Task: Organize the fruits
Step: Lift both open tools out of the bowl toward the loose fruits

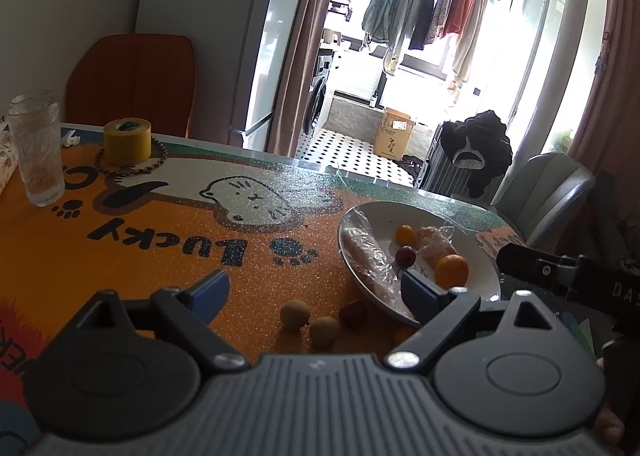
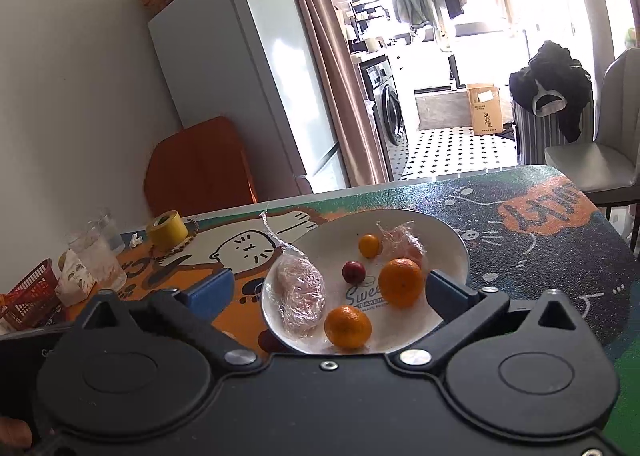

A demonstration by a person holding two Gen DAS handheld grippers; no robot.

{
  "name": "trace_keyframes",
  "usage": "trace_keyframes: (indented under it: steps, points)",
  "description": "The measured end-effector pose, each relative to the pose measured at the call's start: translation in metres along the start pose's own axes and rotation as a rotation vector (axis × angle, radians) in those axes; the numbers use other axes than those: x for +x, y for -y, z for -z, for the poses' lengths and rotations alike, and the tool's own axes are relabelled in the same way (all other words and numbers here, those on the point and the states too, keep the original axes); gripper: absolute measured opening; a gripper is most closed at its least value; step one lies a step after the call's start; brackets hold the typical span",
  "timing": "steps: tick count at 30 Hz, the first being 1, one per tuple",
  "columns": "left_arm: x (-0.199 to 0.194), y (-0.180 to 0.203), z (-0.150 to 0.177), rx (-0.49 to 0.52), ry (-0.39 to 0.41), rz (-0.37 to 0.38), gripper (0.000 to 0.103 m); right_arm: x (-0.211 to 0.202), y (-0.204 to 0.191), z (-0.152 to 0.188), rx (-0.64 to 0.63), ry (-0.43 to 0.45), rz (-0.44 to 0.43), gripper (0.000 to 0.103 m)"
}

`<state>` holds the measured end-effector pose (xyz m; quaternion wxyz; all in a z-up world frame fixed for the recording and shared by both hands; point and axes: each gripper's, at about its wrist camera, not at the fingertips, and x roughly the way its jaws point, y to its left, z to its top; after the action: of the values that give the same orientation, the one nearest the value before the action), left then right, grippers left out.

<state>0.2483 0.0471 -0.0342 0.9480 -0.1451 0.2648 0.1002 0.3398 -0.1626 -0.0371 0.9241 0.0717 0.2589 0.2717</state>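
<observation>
A white plate (image 1: 384,219) sits on the cat-print table mat at the right. It holds a large orange (image 1: 451,271), a small orange (image 1: 405,234), a dark red fruit (image 1: 405,256) and two film-wrapped items (image 1: 368,256). Two tan round fruits (image 1: 295,315) and a red one (image 1: 353,312) lie on the mat beside the plate. My left gripper (image 1: 316,288) hangs open above them, empty. In the right wrist view my right gripper (image 2: 328,290) stands open over the plate (image 2: 440,232), with two oranges (image 2: 401,282) and the red fruit (image 2: 353,272) below it and nothing gripped.
A ribbed glass (image 1: 36,151), a yellow tape roll (image 1: 127,139) and a bead bracelet (image 1: 160,153) stand at the far left of the table. A red basket (image 2: 28,296) sits at the left edge. An orange chair (image 1: 132,79) and a grey chair (image 1: 548,191) flank the table.
</observation>
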Motion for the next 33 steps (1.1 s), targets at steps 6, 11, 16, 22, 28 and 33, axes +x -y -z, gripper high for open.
trace_keyframes:
  steps: [6, 11, 16, 22, 28, 33]
  points:
    - [-0.01, -0.003, 0.007, -0.009, 0.015, 0.003, 0.092, -0.011, 0.002, 0.011, 0.028, 0.01, 0.0, 0.103]
    - [-0.017, -0.009, 0.014, -0.034, 0.025, 0.01, 0.094, -0.016, 0.002, 0.021, 0.037, 0.02, 0.016, 0.103]
    - [-0.021, -0.013, 0.021, -0.026, 0.032, 0.001, 0.095, -0.02, 0.003, 0.029, 0.041, 0.018, 0.051, 0.103]
    - [-0.025, -0.021, 0.028, -0.033, 0.025, -0.004, 0.095, -0.021, 0.002, 0.041, 0.038, 0.004, 0.064, 0.103]
    - [-0.026, -0.028, 0.033, -0.028, 0.021, -0.005, 0.095, -0.021, -0.006, 0.048, -0.002, -0.008, 0.071, 0.103]
    - [-0.022, -0.034, 0.037, -0.035, -0.005, 0.005, 0.095, -0.021, -0.014, 0.053, -0.031, -0.025, 0.062, 0.103]
